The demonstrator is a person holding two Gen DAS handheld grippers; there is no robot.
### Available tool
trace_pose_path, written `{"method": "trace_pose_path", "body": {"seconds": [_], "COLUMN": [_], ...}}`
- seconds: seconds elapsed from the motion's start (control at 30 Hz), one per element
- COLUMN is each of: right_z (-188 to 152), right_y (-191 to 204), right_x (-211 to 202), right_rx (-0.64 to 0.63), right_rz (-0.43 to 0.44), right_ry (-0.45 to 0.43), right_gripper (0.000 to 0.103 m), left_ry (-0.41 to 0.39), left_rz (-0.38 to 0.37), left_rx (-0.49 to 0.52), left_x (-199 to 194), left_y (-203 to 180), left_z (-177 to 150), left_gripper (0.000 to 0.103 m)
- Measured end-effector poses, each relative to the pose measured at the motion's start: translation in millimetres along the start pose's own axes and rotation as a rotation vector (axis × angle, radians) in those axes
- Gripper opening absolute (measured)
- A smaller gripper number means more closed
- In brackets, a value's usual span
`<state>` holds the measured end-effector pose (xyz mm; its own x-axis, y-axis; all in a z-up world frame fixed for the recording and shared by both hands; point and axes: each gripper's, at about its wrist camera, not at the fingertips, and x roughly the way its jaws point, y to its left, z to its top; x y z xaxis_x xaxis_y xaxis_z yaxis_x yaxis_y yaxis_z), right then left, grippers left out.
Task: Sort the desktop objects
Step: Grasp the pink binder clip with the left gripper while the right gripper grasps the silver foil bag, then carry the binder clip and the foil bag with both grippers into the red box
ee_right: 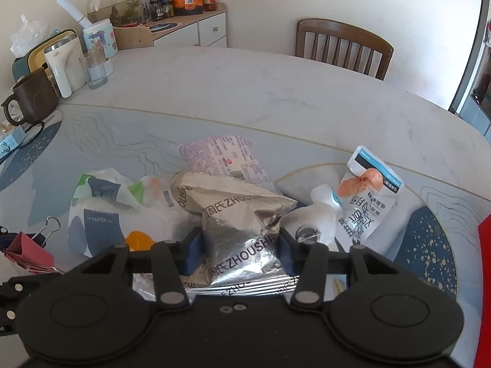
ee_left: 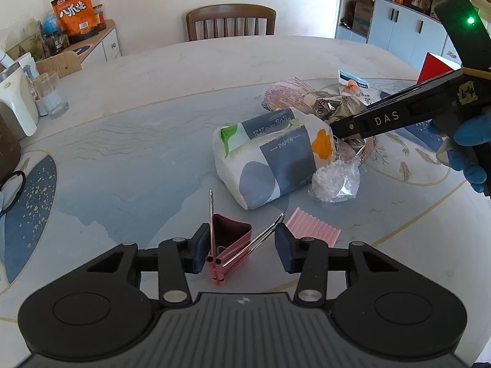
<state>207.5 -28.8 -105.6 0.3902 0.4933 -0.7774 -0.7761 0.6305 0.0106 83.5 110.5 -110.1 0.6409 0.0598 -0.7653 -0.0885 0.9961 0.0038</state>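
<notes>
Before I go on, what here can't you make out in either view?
- Left wrist view: right hand-held gripper tips, behind the tissue pack.
- Right wrist view: red box cut by the edge.
- Right wrist view: silver bag bottom, under the gripper body.

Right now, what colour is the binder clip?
Pink, with silver wire handles; clearest in the left wrist view.

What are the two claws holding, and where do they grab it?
The left claw pinches the pink metal binder clip by its wire handles. The right claw squeezes the crinkly silver foil snack bag across its middle.
</notes>
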Motion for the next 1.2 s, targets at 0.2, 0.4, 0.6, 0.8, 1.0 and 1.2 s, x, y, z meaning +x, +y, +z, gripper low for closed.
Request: {"method": "trace_pose_path", "body": {"seconds": [0.2, 0.4, 0.6, 0.8, 1.0, 1.2], "right_z": [-3, -10, -20, -31, -45, -56], "right_y": [-4, -11, -16, -18, -21, -28], "right_x": [-10, -28, -48, -70, -89, -106], "right_rx": [0.017, 0.030, 0.038, 0.054, 0.073, 0.102], "right_rz": [0.006, 0.008, 0.016, 0.036, 0.045, 0.039], "right_ry": [-0.015, -0.026, -0.027, -0.036, -0.030, -0.033], "right_gripper": [0.048, 0.047, 0.047, 0.047, 0.047, 0.047], "left_ry": [-0.001, -0.013, -0.019, -0.042, -0.074, -0.098], "left_rz": [0.005, 0.013, 0.018, 0.009, -0.006, -0.038], "left_rx": [-0.016, -0.028, -0.056, -0.086, -0.097, -0.107], "left_x": [-1, -6, -13, -29, -47, -59], "left_y": [-2, -3, -3, -3, -13, -28], "left_z": [0, -2, -6, -6, 0, 9], "left_gripper": [0.033, 0.022, 0.021, 0.021, 0.021, 0.021]}}
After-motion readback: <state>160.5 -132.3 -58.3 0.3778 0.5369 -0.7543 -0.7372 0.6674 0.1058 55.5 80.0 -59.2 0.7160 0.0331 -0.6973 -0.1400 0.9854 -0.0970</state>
